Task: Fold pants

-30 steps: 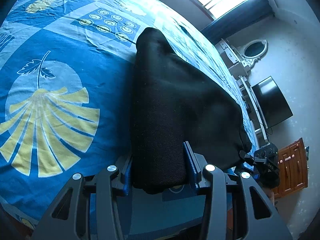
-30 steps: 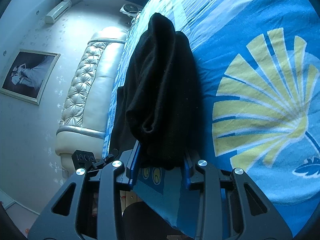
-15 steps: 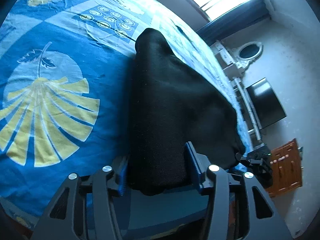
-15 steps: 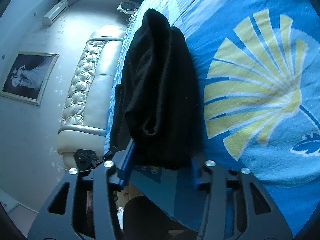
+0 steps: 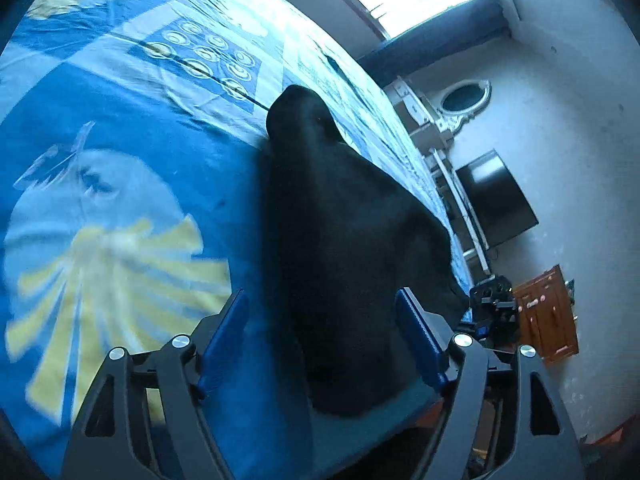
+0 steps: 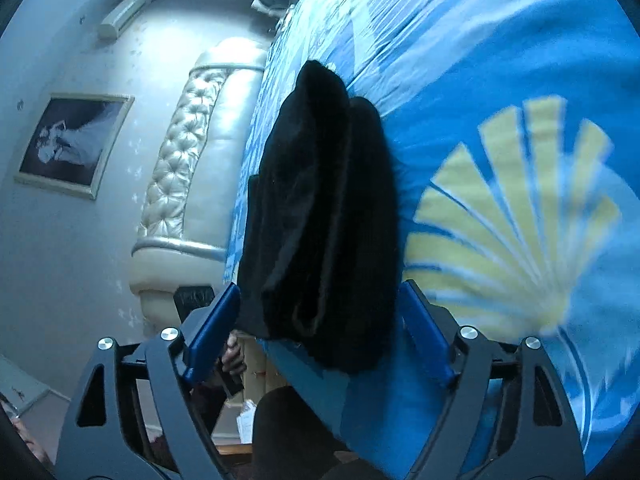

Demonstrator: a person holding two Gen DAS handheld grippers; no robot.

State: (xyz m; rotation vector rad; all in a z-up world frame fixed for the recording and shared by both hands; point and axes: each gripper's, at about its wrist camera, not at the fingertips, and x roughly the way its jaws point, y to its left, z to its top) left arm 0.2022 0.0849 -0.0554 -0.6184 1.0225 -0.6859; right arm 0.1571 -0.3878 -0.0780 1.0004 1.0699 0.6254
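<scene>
your left gripper (image 5: 324,344) has just been opening; its jaws stand spread with the near end of the pants (image 5: 344,240) between them, the pads clear of the cloth. your right gripper (image 6: 320,332) has also just been opening, jaws wide, the folded black bundle's other end between its fingers (image 6: 424,332), not pinched. the pants lie ahead of both on the bed (image 5: 120,168).

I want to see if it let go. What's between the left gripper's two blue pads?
In the left wrist view the folded pants lie between the pads of the left gripper, which has just been opening, pads clear.
</scene>
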